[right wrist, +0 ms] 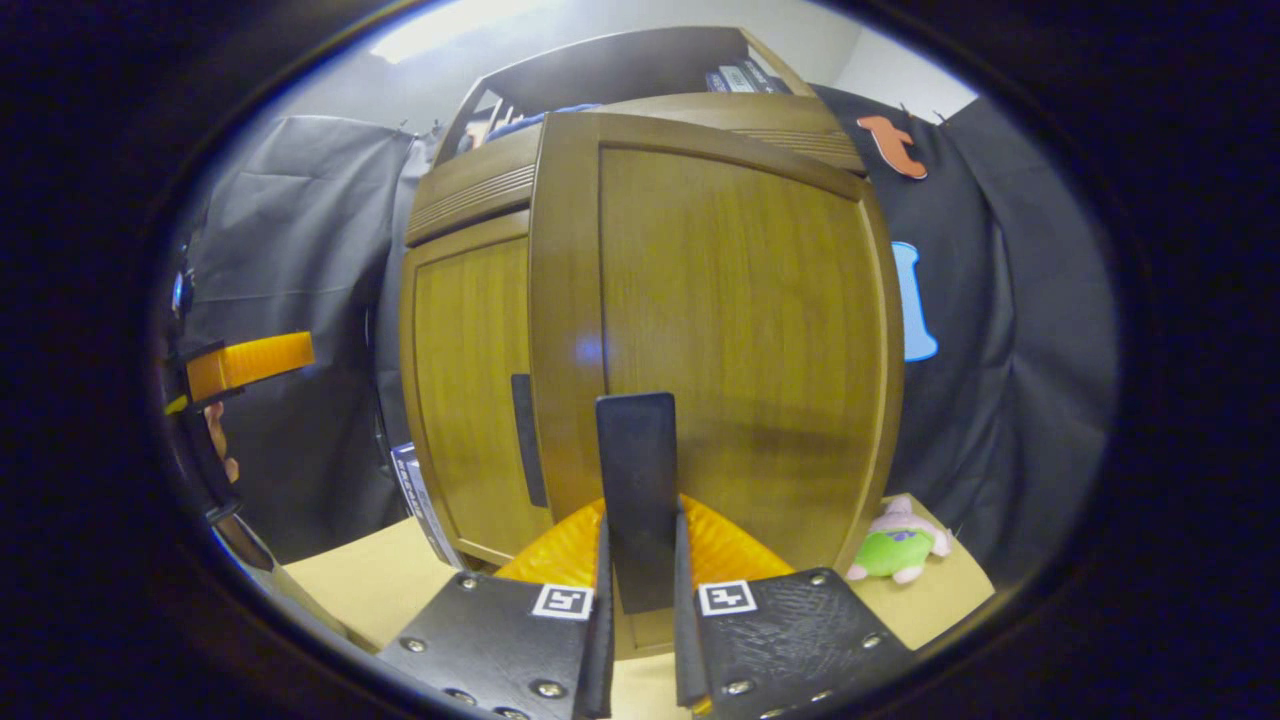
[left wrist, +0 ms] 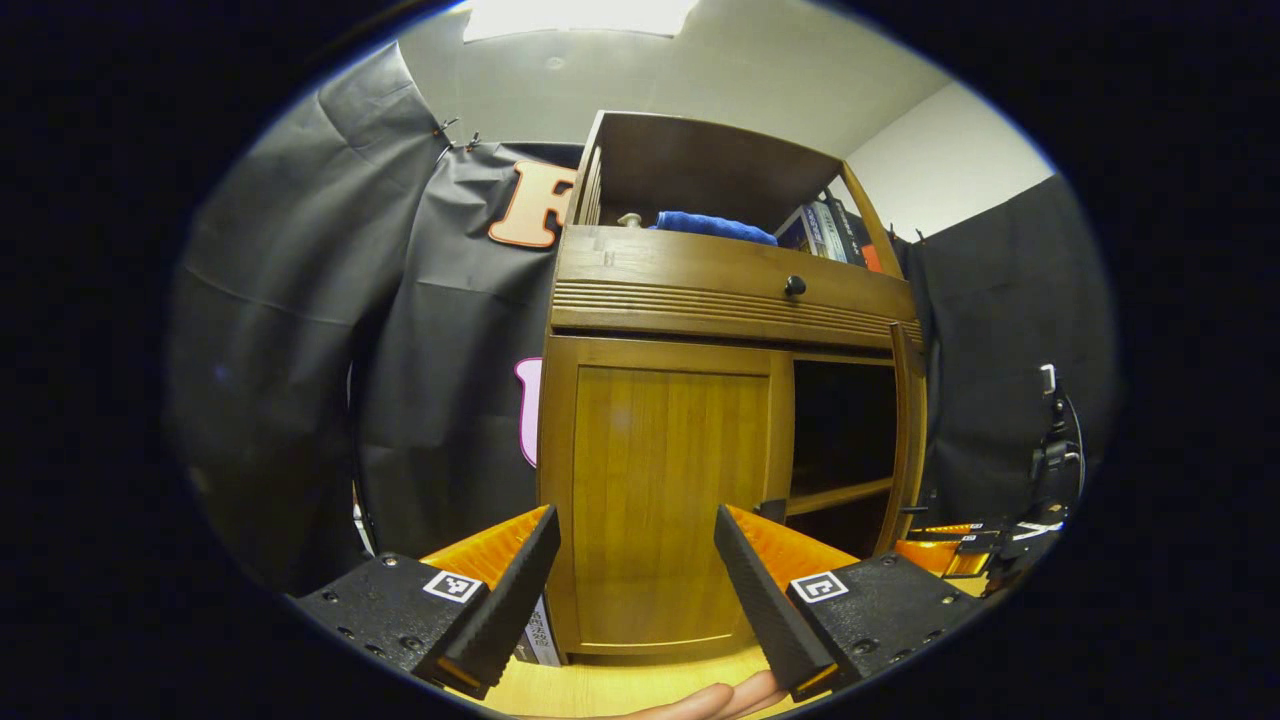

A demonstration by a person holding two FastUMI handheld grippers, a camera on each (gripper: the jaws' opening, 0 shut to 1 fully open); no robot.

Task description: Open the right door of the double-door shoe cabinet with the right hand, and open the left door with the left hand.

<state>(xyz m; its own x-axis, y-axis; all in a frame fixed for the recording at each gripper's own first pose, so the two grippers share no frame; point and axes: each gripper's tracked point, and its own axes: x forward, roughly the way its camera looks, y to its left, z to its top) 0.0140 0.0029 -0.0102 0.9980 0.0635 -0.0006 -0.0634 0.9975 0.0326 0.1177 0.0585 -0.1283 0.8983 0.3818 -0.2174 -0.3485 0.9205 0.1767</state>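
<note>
- Right gripper (right wrist: pixel 640 600): its fingers close on the dark handle (right wrist: pixel 637 480) of the right door (right wrist: pixel 740 330); the handle's lower end is covered by them.
- Left door handle (right wrist: pixel 528 440): partly covered by the swung-out right door's edge.
- Cabinet interior (left wrist: pixel 843 425): dark; contents cannot be made out.
- Plush toy (right wrist: pixel 893 545): partly behind the right door.
- Books (left wrist: pixel 828 232) on the top shelf: spines too small to tell.
- Hand (left wrist: pixel 715 700): cut off by the lower edge, probably fingertips.

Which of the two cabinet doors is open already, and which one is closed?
The right door is open, swung outward with the right gripper shut on its dark handle. The left door is closed flat against the cabinet; the left gripper is open before it.
</note>
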